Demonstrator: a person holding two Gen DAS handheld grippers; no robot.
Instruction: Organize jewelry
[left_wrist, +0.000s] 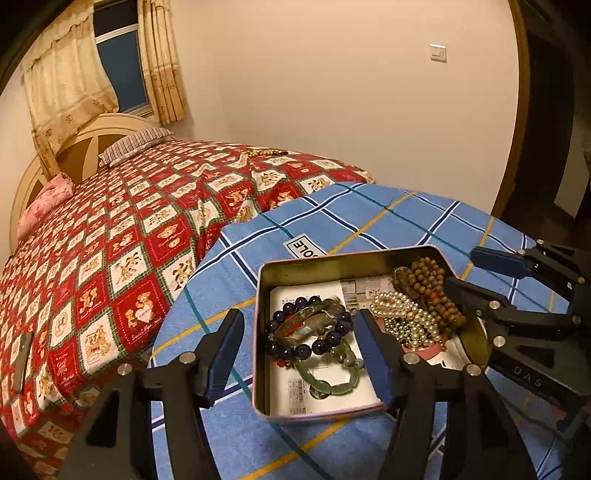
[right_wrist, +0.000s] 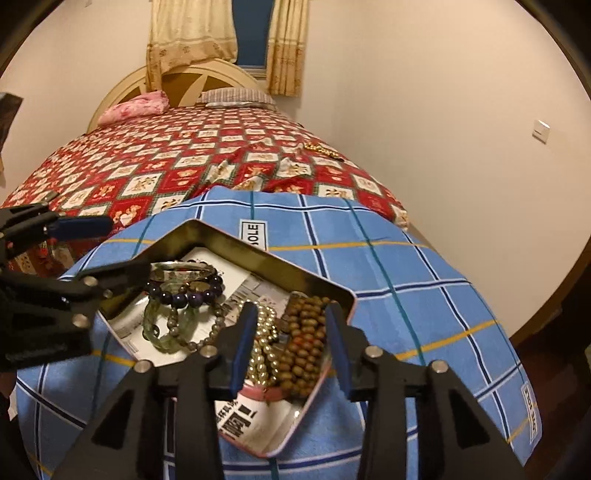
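Left gripper (left_wrist: 299, 354) stands with its blue-padded fingers (left_wrist: 225, 354) spread wide: one outside the tin's left wall, the other inside over the white printed paper (left_wrist: 317, 398), gripping nothing. Between them lie the dark purple round-bead bracelet (left_wrist: 325, 345), a mottled brown-and-red bangle (left_wrist: 310, 321) across it, and a pale green stone bracelet (left_wrist: 332, 384) nearer the camera.

Right gripper (right_wrist: 291, 347) has its fingers (right_wrist: 243, 347) about half apart, straddling the cream pearl strands (right_wrist: 264, 350) and the brown wooden bead strands (right_wrist: 304, 350). Whether the pads touch the beads, I cannot tell; nothing is lifted.

All of this sits in the shallow rectangular metal tin (left_wrist: 351, 258), gold inside with a pink rim, purple and green pieces at one end, pearls and wooden beads heaped at the other. The tin rests on a blue checked towel (left_wrist: 388, 218) on the bed, over the red bear-patterned quilt (left_wrist: 129, 240). Far off on the quilt lies a small gold-coloured strand (left_wrist: 258, 152).
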